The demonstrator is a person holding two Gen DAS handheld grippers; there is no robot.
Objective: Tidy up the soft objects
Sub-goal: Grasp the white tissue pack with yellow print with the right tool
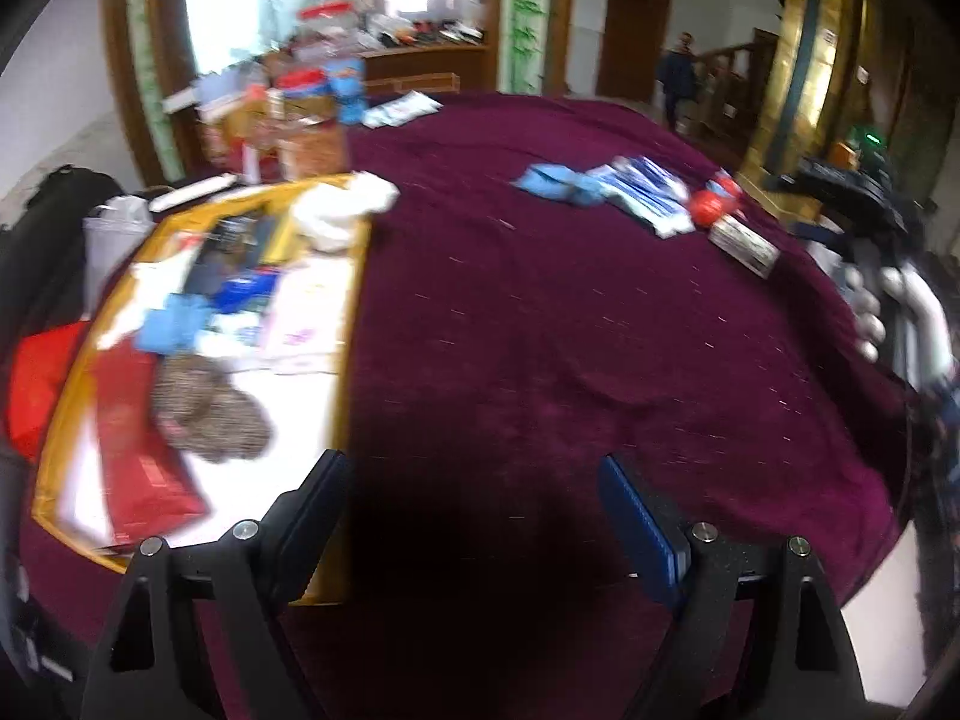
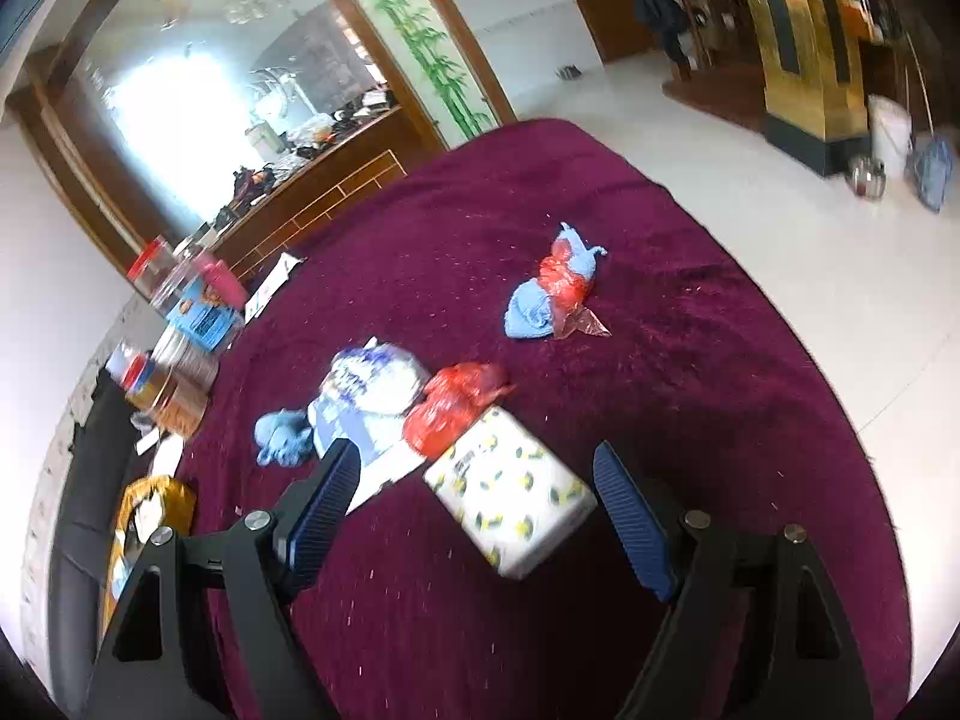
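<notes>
Hanging over the purple tablecloth (image 1: 540,312), the left gripper (image 1: 474,516) has its jaws spread wide with nothing between them, only cloth below. To its left lies a yellow-rimmed box (image 1: 354,312) already crowded with soft things: a white bundle (image 1: 342,210) at the far corner, a blue cloth (image 1: 171,324), a brown speckled pouch (image 1: 210,408) and a red packet (image 1: 144,450) (all blurred). The right gripper (image 2: 474,510) is also spread apart and empty, hovering above a white tissue pack with yellow dots (image 2: 510,504) that lies on the cloth between its fingers, untouched as far as the view shows. Just beyond the pack sit a red plastic bag (image 2: 450,408), a blue-and-white packet (image 2: 372,396) and a small blue cloth (image 2: 282,438). Farther off, well apart, lies a blue cloth wrapped in red plastic (image 2: 552,288).
</notes>
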